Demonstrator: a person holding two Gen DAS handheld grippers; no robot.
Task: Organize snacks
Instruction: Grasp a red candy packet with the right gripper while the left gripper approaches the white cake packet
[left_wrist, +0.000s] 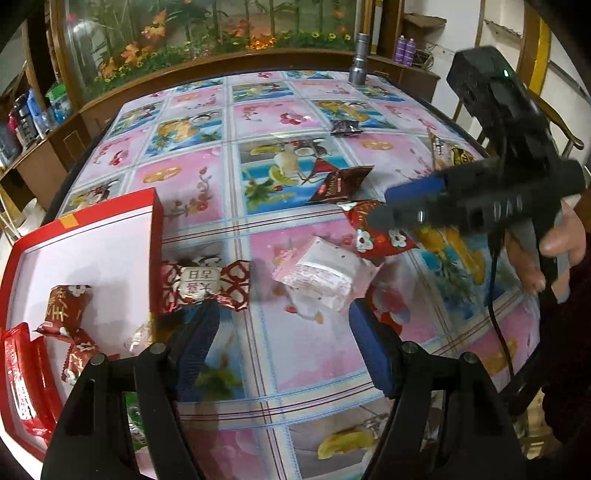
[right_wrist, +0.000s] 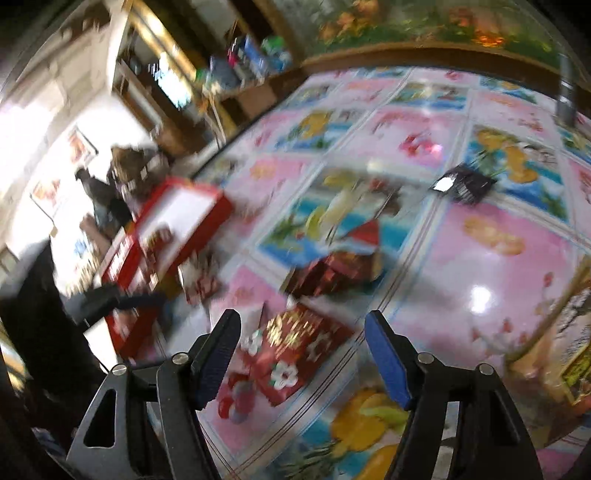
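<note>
A red box (left_wrist: 157, 221) with a white floor sits at the table's left and holds several red-wrapped candies (left_wrist: 68, 310). A red-and-white candy (left_wrist: 205, 284) lies against its outer wall, a pink-white packet (left_wrist: 317, 275) just right of it. My left gripper (left_wrist: 284, 325) is open and empty, low over the table, near both. My right gripper (right_wrist: 303, 336) is open above a red flowered candy (right_wrist: 295, 347), which also shows in the left wrist view (left_wrist: 376, 236). A dark brown packet (left_wrist: 340, 182) lies beyond. The right wrist view is blurred.
A black packet (left_wrist: 345, 127) and a brown-gold packet (left_wrist: 448, 153) lie farther out on the flowered tablecloth (left_wrist: 295, 369). A silver flashlight (left_wrist: 360, 59) stands at the far edge. A wooden cabinet (left_wrist: 258, 61) runs behind the table; the box shows in the right view (right_wrist: 177, 221).
</note>
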